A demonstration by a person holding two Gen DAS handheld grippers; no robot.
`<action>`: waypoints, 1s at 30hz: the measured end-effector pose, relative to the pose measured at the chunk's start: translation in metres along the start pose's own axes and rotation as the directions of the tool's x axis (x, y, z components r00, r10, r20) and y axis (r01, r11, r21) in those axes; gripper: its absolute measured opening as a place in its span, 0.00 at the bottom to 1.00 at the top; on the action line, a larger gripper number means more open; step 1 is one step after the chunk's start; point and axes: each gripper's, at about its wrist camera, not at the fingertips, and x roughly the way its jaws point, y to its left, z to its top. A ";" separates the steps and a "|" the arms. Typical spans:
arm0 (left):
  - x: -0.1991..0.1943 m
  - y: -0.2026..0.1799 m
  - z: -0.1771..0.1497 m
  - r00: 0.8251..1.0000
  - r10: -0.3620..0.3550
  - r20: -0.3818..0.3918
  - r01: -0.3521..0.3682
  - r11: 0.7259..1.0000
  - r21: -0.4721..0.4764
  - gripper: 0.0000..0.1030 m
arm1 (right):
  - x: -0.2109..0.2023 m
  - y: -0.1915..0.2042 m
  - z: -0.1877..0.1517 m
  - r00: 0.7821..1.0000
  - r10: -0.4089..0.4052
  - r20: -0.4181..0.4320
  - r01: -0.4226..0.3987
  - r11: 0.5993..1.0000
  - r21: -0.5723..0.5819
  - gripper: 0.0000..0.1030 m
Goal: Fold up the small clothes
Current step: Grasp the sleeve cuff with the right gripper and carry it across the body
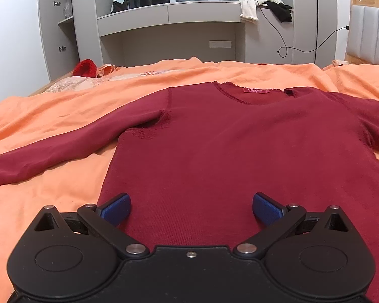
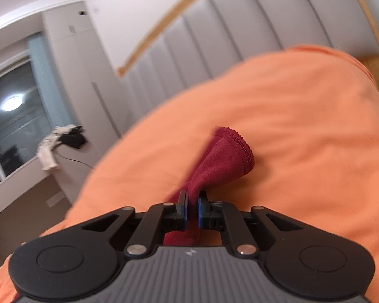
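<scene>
Hovered L gripper low over red sweater hem, fingers spread wide, nothing held. Lay flat on orange bedsheet. Pinched sleeve cuff w/ R gripper, nearly closed, tilted toward headboard.

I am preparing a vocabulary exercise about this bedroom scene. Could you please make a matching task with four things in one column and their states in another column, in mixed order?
Things:
1. left hand-held gripper
2. right hand-held gripper
3. dark red sweater
4. cream garment

States:
A. hangs over the edge of the window ledge
B. open, above the hem
C. lies spread flat on the orange bedsheet
D. shut on the sleeve cuff

Pairs: 1-B, 2-D, 3-C, 4-A
</scene>
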 end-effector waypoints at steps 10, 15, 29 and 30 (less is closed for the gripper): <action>-0.015 0.026 0.009 0.999 -0.017 0.046 0.021 0.996 -0.081 1.00 | -0.057 0.104 -0.010 0.940 0.340 -0.013 -0.337 0.926 -0.173 0.07; -0.030 0.046 0.016 0.991 0.010 0.135 0.012 0.987 -0.163 1.00 | -0.080 0.162 -0.036 0.869 0.484 -0.108 -0.494 0.829 -0.261 0.07; -0.051 0.095 0.024 0.965 0.001 0.264 0.096 0.930 -0.355 1.00 | -0.165 0.292 -0.160 0.621 0.600 -0.505 -0.774 0.369 -0.514 0.07; -0.052 0.096 0.025 0.964 0.001 0.267 0.099 0.928 -0.359 1.00 | -0.169 0.298 -0.170 0.608 0.582 -0.540 -0.782 0.321 -0.534 0.07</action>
